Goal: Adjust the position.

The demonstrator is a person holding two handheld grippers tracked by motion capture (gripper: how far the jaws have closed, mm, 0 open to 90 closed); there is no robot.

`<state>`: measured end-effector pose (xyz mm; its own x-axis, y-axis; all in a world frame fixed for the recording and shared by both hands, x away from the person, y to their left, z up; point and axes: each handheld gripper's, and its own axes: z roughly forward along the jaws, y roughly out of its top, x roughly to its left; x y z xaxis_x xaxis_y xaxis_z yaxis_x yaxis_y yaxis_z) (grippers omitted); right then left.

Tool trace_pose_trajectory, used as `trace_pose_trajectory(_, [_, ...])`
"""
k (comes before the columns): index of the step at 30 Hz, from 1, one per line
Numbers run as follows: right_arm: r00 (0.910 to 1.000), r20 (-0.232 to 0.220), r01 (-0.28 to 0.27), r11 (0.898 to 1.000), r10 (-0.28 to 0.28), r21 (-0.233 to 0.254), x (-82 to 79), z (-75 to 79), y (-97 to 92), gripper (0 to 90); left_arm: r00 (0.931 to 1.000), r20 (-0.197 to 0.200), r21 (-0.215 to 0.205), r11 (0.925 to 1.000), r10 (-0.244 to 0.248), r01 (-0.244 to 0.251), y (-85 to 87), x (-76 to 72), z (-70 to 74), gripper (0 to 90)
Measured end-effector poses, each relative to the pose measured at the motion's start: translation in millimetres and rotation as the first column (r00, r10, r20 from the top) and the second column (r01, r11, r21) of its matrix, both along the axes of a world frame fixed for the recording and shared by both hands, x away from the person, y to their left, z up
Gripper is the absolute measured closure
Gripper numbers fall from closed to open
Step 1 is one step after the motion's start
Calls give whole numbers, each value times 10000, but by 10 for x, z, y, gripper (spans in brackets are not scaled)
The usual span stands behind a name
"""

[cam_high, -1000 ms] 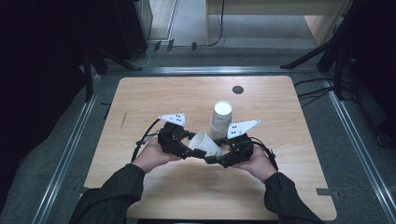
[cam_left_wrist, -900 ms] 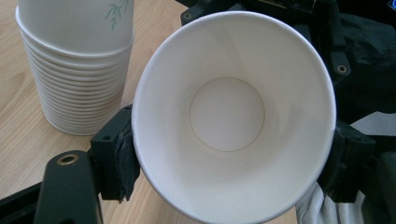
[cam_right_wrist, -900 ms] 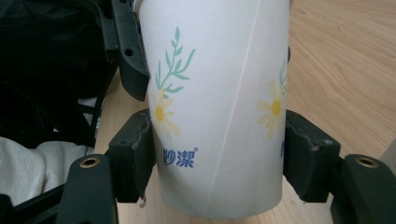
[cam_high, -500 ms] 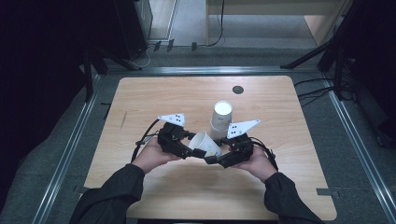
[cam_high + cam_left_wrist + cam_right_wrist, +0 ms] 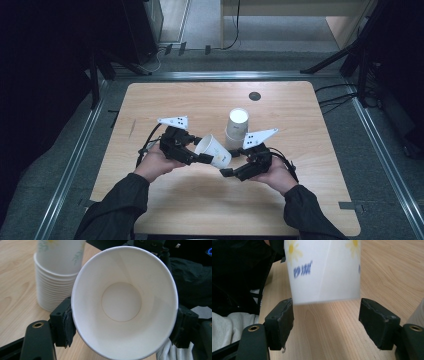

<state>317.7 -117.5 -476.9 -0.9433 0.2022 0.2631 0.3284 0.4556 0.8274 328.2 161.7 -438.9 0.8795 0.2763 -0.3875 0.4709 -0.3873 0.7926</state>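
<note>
A white paper cup with a flower print lies on its side in the air between the two grippers. My left gripper is shut on its rim. The mouth of the cup faces that camera, with a pad pressing on each side; these jaws have just been closing. My right gripper stands open at the cup's base. Its jaws have just been opening, and the pads stand apart from the cup. A stack of upturned cups stands just behind.
The wooden table has a dark round hole near its far edge. Metal rails run along the floor on both sides. The stack stands close to the left jaw. Bare tabletop lies in front of and beside the hands.
The right gripper's jaws have spread away from the cup's base. Both hands and the cup stay almost where they were.
</note>
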Motion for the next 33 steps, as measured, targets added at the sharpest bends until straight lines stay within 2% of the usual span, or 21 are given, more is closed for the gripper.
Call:
trace_pose_trajectory(2, [10000, 4, -5, 10000, 5, -29, -3, 3, -2, 286, 9999, -69, 101, 9999, 88, -87, 55, 1, 18, 233])
trace_pose_trajectory(5, [9999, 89, -45, 9994, 48, -330, -11, -3, -9, 288, 9995, -173, 205, 9994, 281, -277, 148, 13, 37, 234])
trace_pose_trajectory(6, [10000, 90, -23, 9992, 27, -400, -13, -11, -14, 288, 9990, -264, 318, 9989, 352, -344, 168, 20, 39, 234])
trace_pose_trajectory(9, [10000, 9, 19, 9984, -18, -557, -15, -21, -29, 290, 9977, -191, 773, 9950, 643, -627, 222, 38, 46, 235])
trace_pose_trajectory(14, [9997, -22, 242, 9975, -244, -661, -28, -8, -57, 299, 9931, -66, 1293, 9849, 1174, -1156, 321, 99, 54, 237])
trace_pose_trajectory(17, [9993, -25, 362, 9962, -365, -791, -37, 3, -90, 302, 9908, -153, 1557, 9791, 1347, -1307, 412, 142, 59, 237])
trace_pose_trajectory(20, [9994, -51, 326, 9967, -330, -748, -35, 3, -137, 300, 9880, -139, 2070, 9671, 1541, -1479, 501, 160, 48, 237])
trace_pose_trajectory(21, [9994, -138, 301, 9971, -311, -694, -38, 9, -156, 300, 9871, -107, 2315, 9607, 1597, -1529, 538, 165, 41, 237])
trace_pose_trajectory(24, [9991, -137, 381, 9973, -390, -631, -41, 23, -202, 300, 9867, -113, 2679, 9512, 1620, -1531, 600, 168, 34, 237])
trace_pose_trajectory(33, [9982, -57, 586, 9953, -592, -775, -52, 10, -239, 312, 9847, -147, 3101, 9371, 1735, -1605, 728, 184, 56, 237])
